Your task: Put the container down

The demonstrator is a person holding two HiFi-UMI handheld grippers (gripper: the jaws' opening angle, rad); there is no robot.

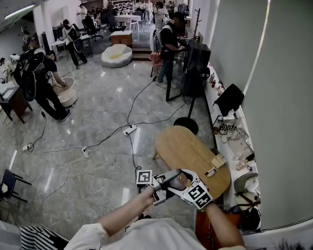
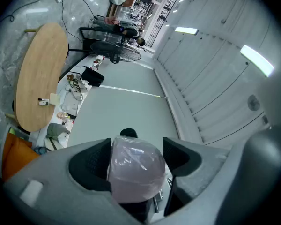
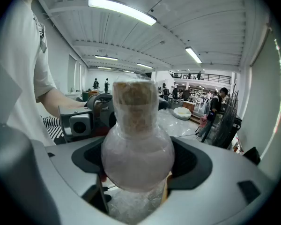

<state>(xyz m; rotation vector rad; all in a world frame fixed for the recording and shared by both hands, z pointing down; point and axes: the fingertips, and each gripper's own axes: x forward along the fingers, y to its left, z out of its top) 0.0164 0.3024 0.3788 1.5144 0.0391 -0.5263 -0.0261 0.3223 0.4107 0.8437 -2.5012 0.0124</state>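
Note:
The container (image 1: pixel 178 180) is a pinkish, translucent, bulb-shaped flask wrapped in clear film, with a brown cork-like neck (image 3: pixel 133 104). In the head view it hangs in the air in front of my body, just short of the near end of the oval wooden table (image 1: pixel 190 158). My left gripper (image 1: pixel 159 184) and right gripper (image 1: pixel 194 190) meet around it. In the right gripper view the bulb (image 3: pixel 136 156) fills the gap between the jaws and the neck points up. In the left gripper view its rounded end (image 2: pixel 136 168) sits between the two dark pads.
A small card and a pen-like item (image 1: pixel 217 163) lie on the table's right end. A cluttered ledge (image 1: pixel 235 139) runs along the right wall. A black fan (image 1: pixel 186 124) stands beyond the table. Cables and power strips (image 1: pixel 129 130) cross the floor. People stand far off.

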